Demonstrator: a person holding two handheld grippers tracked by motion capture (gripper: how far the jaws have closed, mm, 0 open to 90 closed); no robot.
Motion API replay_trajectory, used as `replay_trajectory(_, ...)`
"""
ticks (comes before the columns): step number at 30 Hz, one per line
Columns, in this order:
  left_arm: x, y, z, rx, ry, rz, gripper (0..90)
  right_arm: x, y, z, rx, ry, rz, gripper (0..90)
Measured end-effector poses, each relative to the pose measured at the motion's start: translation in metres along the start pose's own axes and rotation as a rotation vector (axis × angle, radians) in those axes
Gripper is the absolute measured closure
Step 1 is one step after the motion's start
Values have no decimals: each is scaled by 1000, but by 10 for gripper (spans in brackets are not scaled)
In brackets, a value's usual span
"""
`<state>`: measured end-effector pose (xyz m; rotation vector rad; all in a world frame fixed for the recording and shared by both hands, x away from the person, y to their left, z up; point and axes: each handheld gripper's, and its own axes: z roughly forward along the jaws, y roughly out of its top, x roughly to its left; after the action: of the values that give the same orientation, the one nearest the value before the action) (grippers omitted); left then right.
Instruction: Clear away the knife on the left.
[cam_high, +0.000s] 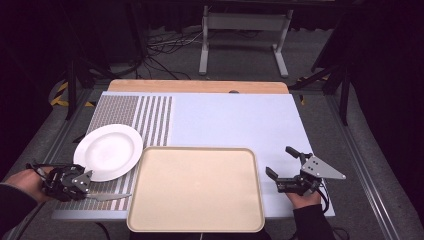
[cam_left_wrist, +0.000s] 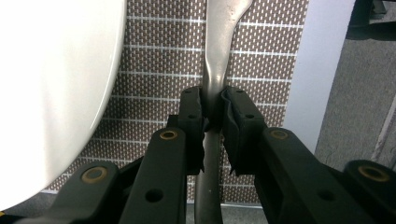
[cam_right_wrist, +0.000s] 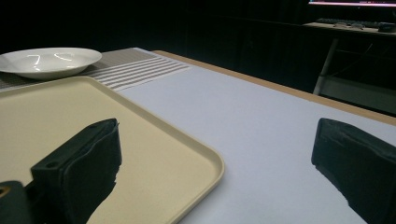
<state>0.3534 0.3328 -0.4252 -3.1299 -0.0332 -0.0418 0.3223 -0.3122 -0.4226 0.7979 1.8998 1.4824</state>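
Gripping metal utensil (cam_left_wrist: 215, 65) in left gripper (cam_left_wrist: 212, 109), just beside plate (cam_high: 107, 150); lifting and placing pending. Idling wide open, empty: right gripper (cam_high: 280, 162).

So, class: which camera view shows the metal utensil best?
The left gripper view: the utensil handle runs up between the left gripper pads, which clamp it. The high view shows it small, beside the tray.
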Motion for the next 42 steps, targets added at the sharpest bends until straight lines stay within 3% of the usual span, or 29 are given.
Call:
replay_trajectory(3,-3,4,0,35,19,8,789,0,0,0,0,2,0,24)
replay_trajectory(8,-1,10,0,73,-4,7,792,0,0,0,-1,2,3,24)
replay_trajectory(13,2,11,0,82,-20,22,793,-1,0,-2,-5,3,6,24)
replay_trajectory(17,3,11,1,72,-25,-9,792,-1,0,-2,-7,4,6,24)
replay_trajectory(23,1,12,-1,89,-9,-3,802,-1,0,-1,-10,3,6,24)
replay_trajectory(30,1,12,-2,120,-35,-26,803,-1,0,0,-6,4,8,24)
replay_trajectory(31,3,11,-2,111,-62,-16,803,-1,0,0,-7,4,9,24)
replay_trajectory(32,1,10,-4,109,-39,-29,803,-1,0,-1,-7,2,10,24)
replay_trajectory(36,0,8,-13,90,-38,-30,803,-1,0,0,-10,4,12,24)
replay_trajectory(42,3,0,-27,20,-20,-92,804,-1,0,0,-12,3,9,24)
